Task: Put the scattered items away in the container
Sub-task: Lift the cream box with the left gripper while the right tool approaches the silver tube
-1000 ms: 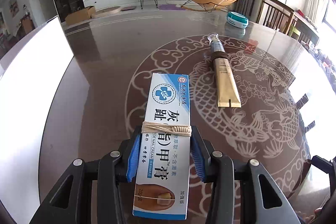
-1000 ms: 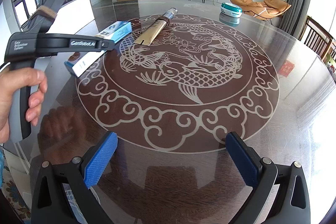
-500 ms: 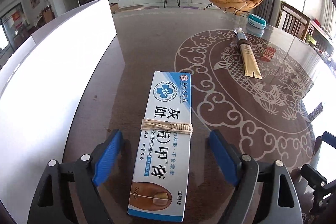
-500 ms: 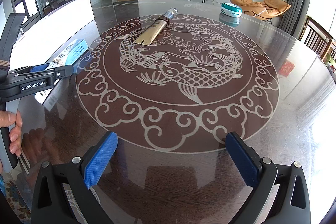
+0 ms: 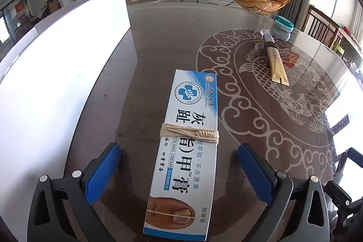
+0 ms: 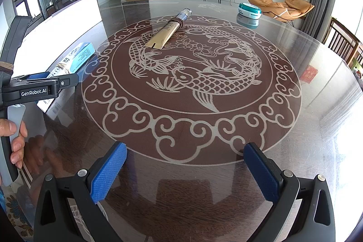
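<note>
Left tool [image 5: 179, 170]: jaws spread wide, gripping nothing; the blue pads stand clear of the box on both sides
Right tool [image 6: 185, 170]: jaws wide apart, empty, hovering above bare desk [image 6: 317, 106] near its 6 o'clock edge
Nail cream box [image 5: 188, 151]: lies flat on the desk between the left tool's fingers, a string wrap [image 5: 189, 134] round its middle; in the right wrist view it sits at about 9 o'clock [image 6: 74, 57]
Box long axis: runs 6 to 12 o'clock along the left tool's line of sight, tilted slightly to 1 o'clock, so the jaws would shut across its narrow width
Nearer tool: left, already astride the box; the right is well apart
Container [image 5: 56, 74]: the large white-walled form at 9 to 11 o'clock of the left tool, just beside the box; its inside is washed out
Gold tube [image 6: 168, 32]: lies at 12 o'clock from the right tool, cap end pointing away, well apart from both tools
Teal round tin [image 6: 249, 10]: far side of the desk, about 1 o'clock
Judgement: the box is not yet in the container
</note>
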`<action>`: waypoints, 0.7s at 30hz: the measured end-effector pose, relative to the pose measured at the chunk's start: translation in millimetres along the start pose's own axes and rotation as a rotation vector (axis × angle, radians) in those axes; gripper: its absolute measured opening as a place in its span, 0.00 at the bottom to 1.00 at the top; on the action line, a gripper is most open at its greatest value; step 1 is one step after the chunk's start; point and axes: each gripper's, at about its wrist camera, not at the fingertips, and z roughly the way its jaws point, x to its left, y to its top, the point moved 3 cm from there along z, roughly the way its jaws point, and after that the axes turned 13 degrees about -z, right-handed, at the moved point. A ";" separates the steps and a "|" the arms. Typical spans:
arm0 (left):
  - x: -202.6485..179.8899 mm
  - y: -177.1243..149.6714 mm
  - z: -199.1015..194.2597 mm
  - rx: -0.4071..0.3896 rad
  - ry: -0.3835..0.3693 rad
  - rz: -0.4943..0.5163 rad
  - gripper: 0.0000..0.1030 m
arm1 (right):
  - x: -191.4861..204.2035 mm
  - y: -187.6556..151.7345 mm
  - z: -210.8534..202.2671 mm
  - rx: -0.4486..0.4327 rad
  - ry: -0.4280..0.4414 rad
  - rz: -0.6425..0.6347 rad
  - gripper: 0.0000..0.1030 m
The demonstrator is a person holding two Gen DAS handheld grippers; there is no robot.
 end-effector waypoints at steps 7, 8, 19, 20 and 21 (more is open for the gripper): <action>0.7 -0.3 -0.2 0.000 0.000 0.000 1.00 | 0.0 0.2 -0.1 0.000 0.000 0.000 1.00; 0.6 -0.3 -0.2 0.000 0.000 0.000 1.00 | -0.1 0.1 0.1 0.000 0.000 0.000 1.00; 3.4 -2.2 -0.7 -0.001 0.000 -0.002 1.00 | -0.2 0.4 0.0 0.000 0.000 0.000 1.00; 3.7 -2.0 -0.9 -0.001 0.001 -0.003 1.00 | -0.4 0.2 0.3 0.000 0.000 0.000 1.00; 4.3 -2.0 -1.3 -0.002 0.002 -0.004 1.00 | -0.4 0.2 0.4 0.000 0.000 0.000 1.00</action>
